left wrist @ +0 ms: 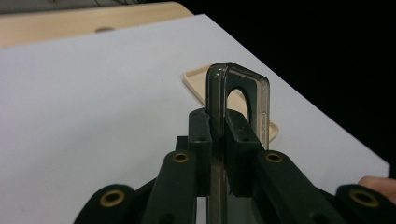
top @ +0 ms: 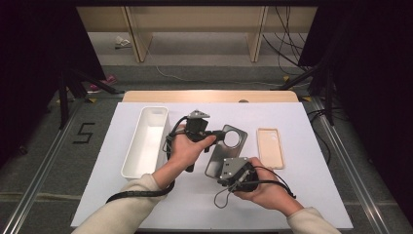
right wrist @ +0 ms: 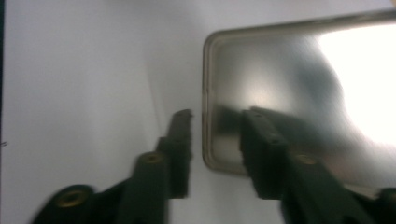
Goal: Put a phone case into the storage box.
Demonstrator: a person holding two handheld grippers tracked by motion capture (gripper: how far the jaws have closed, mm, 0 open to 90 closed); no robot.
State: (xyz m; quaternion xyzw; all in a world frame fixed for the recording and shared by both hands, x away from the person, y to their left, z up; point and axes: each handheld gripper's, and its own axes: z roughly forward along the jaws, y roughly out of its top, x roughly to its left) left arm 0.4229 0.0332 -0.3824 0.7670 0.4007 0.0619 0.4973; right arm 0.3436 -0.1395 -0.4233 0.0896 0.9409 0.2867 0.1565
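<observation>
White tabletop (top: 146,195), dark room round it. One grey phone case (top: 225,151) sits mid-table, tilted. Left gripper (left wrist: 218,122) has jaws clamped tight on the case's edge by the camera cutout. Right gripper (right wrist: 215,140) at the case's near corner: jaws apart, straddling the rim, not pressing. One beige case (top: 270,147) lies flat just right of the grey one; one white bin (top: 146,141) left of it.
</observation>
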